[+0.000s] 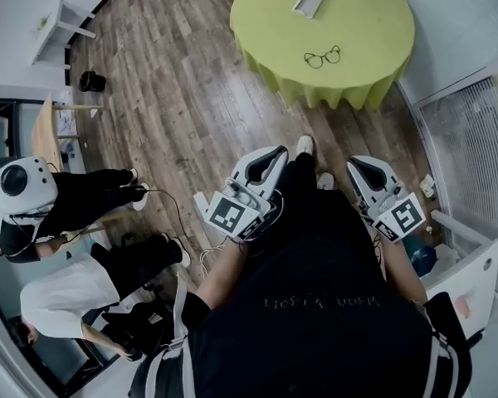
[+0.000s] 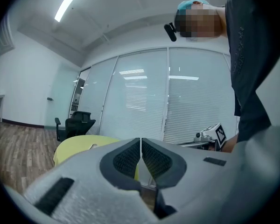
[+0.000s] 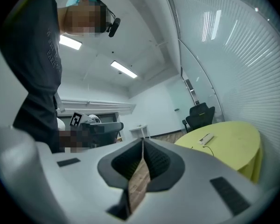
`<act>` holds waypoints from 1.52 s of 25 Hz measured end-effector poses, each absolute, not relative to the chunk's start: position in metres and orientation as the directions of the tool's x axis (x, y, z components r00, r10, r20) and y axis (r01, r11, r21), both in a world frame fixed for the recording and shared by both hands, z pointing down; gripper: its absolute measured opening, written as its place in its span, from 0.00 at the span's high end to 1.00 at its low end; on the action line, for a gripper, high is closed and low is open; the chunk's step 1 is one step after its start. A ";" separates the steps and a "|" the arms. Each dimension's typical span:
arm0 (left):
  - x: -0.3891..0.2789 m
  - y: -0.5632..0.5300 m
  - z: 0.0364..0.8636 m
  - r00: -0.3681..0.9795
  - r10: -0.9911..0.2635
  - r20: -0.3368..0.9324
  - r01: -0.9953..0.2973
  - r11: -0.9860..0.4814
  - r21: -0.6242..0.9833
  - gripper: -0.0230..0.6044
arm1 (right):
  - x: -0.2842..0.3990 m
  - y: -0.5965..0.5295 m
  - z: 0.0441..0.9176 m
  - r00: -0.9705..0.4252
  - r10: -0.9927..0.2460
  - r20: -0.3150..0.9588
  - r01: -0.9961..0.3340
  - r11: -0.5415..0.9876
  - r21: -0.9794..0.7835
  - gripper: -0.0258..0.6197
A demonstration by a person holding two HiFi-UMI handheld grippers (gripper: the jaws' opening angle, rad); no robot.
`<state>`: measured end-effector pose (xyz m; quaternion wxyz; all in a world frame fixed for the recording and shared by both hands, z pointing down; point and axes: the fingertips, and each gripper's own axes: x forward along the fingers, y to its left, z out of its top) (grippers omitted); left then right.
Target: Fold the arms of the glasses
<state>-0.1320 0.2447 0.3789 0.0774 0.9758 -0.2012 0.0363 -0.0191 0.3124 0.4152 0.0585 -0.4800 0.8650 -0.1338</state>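
Currently: left gripper (image 1: pixel 272 154) is held close to the body, jaws pressed together with nothing between them. Glasses (image 1: pixel 322 56) lie on the round yellow table (image 1: pixel 373 31), at 12 o'clock from both grippers and well apart from them. A flat white object (image 1: pixel 309 1) sits at 11 o'clock from the glasses. Right gripper (image 1: pixel 358 164): jaws likewise meet at the tips, empty.

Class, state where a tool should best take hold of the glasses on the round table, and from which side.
Probably the bridge between the two round lenses of the glasses, from straight above. They lie low on the table, toward its near edge, and their thin arms are too small to judge.
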 end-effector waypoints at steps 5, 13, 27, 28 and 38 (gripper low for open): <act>-0.122 0.235 0.380 0.924 -0.373 0.085 -0.381 -0.915 0.130 0.92 | -0.011 0.303 0.422 -0.526 -0.849 0.053 -0.822 0.492 -0.285 0.91; -0.111 0.198 0.379 0.932 -0.357 0.067 -0.363 -0.922 0.135 0.92 | -0.011 0.273 0.418 -0.545 -0.834 0.084 -0.815 0.503 -0.287 0.91; -0.055 0.089 0.396 0.945 -0.317 0.076 -0.326 -0.929 0.176 0.92 | 0.035 0.158 0.429 -0.545 -0.829 0.126 -0.813 0.485 -0.323 0.91; -0.052 0.079 0.395 0.946 -0.316 0.077 -0.324 -0.929 0.177 0.92 | 0.039 0.148 0.428 -0.543 -0.829 0.132 -0.816 0.484 -0.317 0.91; -0.040 0.001 0.410 0.946 -0.306 0.102 -0.322 -0.914 0.245 0.92 | 0.062 0.063 0.437 -0.532 -0.815 0.227 -0.836 0.463 -0.295 0.91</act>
